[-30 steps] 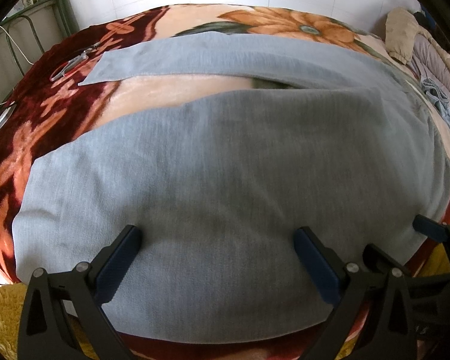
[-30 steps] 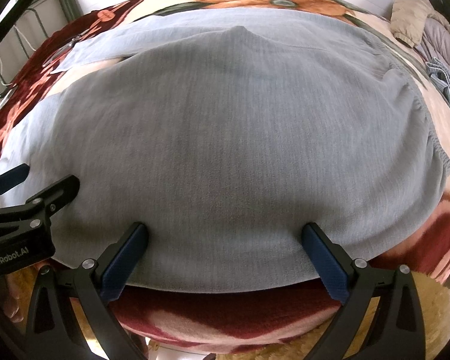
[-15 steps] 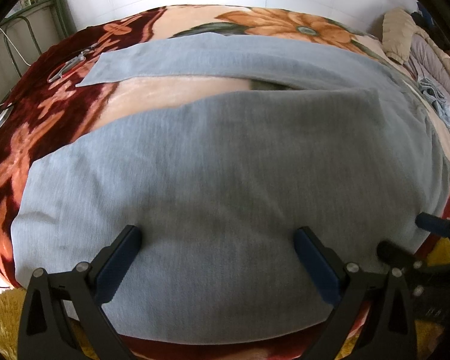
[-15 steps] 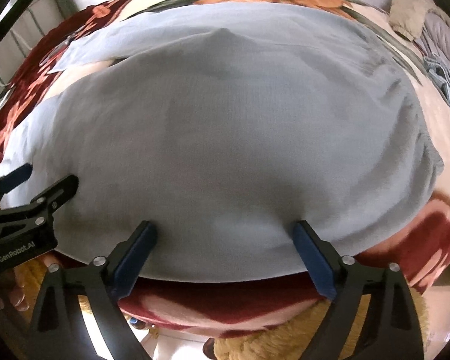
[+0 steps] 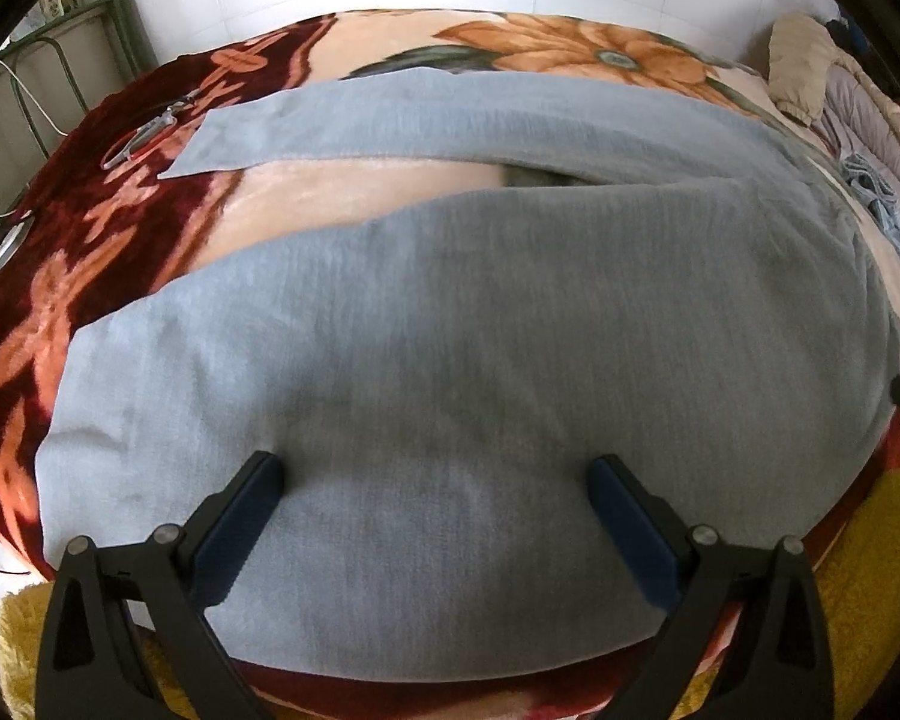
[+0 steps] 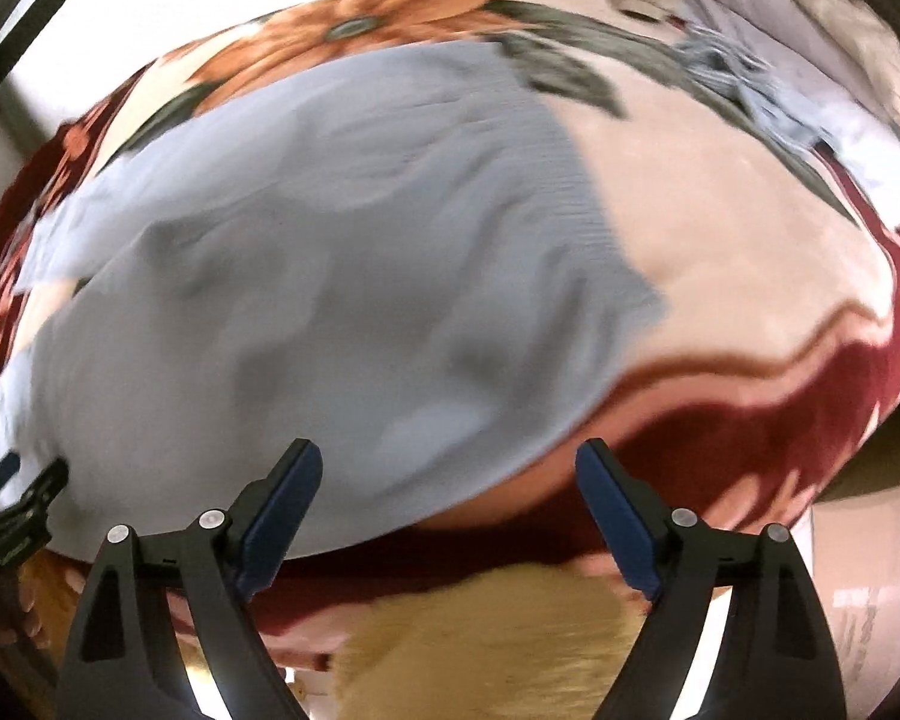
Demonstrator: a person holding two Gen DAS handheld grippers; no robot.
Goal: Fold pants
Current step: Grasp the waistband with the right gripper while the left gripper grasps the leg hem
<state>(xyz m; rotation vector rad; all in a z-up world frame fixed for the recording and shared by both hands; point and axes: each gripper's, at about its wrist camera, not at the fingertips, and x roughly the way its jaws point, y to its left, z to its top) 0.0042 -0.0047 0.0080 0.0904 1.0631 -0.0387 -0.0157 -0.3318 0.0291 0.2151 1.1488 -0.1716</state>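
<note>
Grey pants (image 5: 480,312) lie spread flat on a floral blanket (image 5: 90,228), one leg near me and the other leg (image 5: 450,120) further back. My left gripper (image 5: 432,480) is open and empty, its fingers (image 5: 240,516) over the near leg's front part. My right gripper (image 6: 447,468) is open and empty over the pants' (image 6: 330,300) waist end near the bed's front edge; this view is blurred. The left gripper also shows at the right wrist view's left edge (image 6: 12,504).
A pile of clothes and bedding (image 5: 840,96) lies at the far right of the bed. A metal rack (image 5: 42,78) and cables stand at the left. A yellow fuzzy rug (image 6: 486,636) lies below the bed's front edge.
My right gripper has swung to the right, toward the waist end, and pulled back to the bed's edge. My left gripper has barely moved.
</note>
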